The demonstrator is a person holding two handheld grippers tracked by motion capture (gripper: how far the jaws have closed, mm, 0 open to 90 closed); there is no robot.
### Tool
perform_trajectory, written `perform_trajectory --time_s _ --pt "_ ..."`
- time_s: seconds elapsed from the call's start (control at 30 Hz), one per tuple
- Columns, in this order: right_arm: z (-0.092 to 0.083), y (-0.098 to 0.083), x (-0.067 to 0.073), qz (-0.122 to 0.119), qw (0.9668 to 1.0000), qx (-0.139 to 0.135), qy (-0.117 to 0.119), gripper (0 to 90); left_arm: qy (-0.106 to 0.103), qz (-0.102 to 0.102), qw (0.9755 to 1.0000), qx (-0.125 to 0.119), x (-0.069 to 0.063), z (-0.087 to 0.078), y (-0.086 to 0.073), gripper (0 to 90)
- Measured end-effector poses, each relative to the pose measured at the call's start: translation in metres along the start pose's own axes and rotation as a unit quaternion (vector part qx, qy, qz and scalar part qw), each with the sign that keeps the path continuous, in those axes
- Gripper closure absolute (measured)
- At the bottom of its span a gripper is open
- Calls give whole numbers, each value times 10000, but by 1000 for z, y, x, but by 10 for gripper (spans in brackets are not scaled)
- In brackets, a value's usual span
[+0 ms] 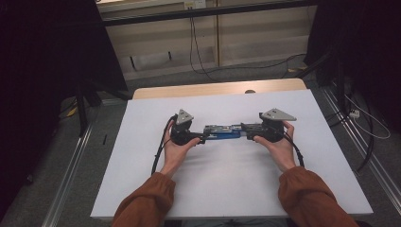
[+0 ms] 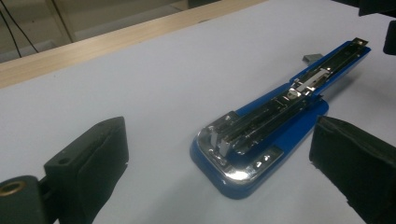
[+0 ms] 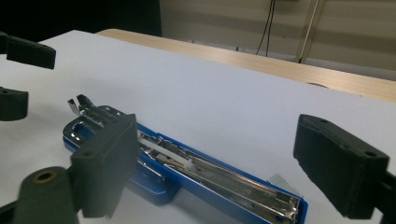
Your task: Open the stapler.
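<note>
Blue stapler lies opened flat on the white counter, between two hand-held grippers.

The counter (image 1: 236,189) has a white top with a wooden edge at the far side. On it, near the middle, the left hand-held gripper (image 1: 202,138) and the right hand-held gripper (image 1: 245,131) face each other, each one in a hand of the person with orange-brown sleeves. Both have their jaws spread wide and press on nothing. The stapler (image 2: 275,121) rests between them, its metal staple channel turned upward; its ends are between the open jaws without touching them. A small grey strip (image 3: 285,183) lies just beside the stapler.
</note>
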State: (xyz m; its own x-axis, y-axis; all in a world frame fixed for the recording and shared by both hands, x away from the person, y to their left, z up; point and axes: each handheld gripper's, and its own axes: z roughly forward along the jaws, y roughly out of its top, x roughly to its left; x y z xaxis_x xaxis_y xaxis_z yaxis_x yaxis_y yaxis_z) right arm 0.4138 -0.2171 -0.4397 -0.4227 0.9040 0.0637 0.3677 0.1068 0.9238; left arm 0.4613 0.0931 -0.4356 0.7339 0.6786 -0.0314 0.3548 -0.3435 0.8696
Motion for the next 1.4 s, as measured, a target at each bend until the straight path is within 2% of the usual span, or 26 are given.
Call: perform_trajectory --time_s 0.13,0.23,0.27,0.3,0.33,0.57,0.73,0.9,1.0,1.03,1.07,1.1,1.13,1.23,1.33,1.4 --pt "-1 -2 -1 -40 9999 90 35 110 36 53 10000 -14 -1 -5 -1 40" --pt "-6 -4 -2 -93 9998 145 64 110 -115 -47 9998 -163 -2 -12 0 47" --pt "-7 -4 -2 -110 9998 149 76 110 -127 -19 9997 -200 -3 -15 0 47" --pt "-8 -4 -3 -98 9998 154 85 109 -26 107 9997 -205 -5 -18 0 47" --pt "-9 -4 -4 -92 9998 156 85 111 -5 136 9997 -215 -6 -20 -1 47" --pt "-16 -3 -4 -101 9996 184 188 113 -69 27 9995 -318 -11 -29 -6 53" --pt "-22 -3 -8 -101 9998 106 105 125 -62 82 9993 -359 -14 -38 -6 53" --pt "-26 -5 -11 -87 9997 146 194 122 -58 51 9992 -391 -14 -47 -10 50" --pt "-27 -6 -13 -68 9996 172 232 117 14 -11 9993 -381 -12 -53 -15 50" --pt "-28 -6 -14 -29 9996 173 229 107 54 -83 9994 -335 -11 -55 -16 50" --pt "-29 -5 -15 -5 9996 180 226 105 31 -316 9987 -404 -11 -59 -18 50" --pt "-29 -5 -16 30 9996 183 220 109 3 -360 9985 -414 -11 -61 -19 50" --pt "-29 -5 -16 30 9996 183 220 109 3 -360 9985 -414 -11 -61 -19 50" --pt "-31 -4 -18 47 9996 158 223 116 105 -140 9992 -364 -13 -67 -23 51" --pt "-33 -4 -20 117 9994 116 294 93 68 -115 9992 -375 -15 -73 -26 49" --pt "-34 -4 -21 160 9992 143 327 103 125 -9 9993 -352 -18 -78 -27 49"
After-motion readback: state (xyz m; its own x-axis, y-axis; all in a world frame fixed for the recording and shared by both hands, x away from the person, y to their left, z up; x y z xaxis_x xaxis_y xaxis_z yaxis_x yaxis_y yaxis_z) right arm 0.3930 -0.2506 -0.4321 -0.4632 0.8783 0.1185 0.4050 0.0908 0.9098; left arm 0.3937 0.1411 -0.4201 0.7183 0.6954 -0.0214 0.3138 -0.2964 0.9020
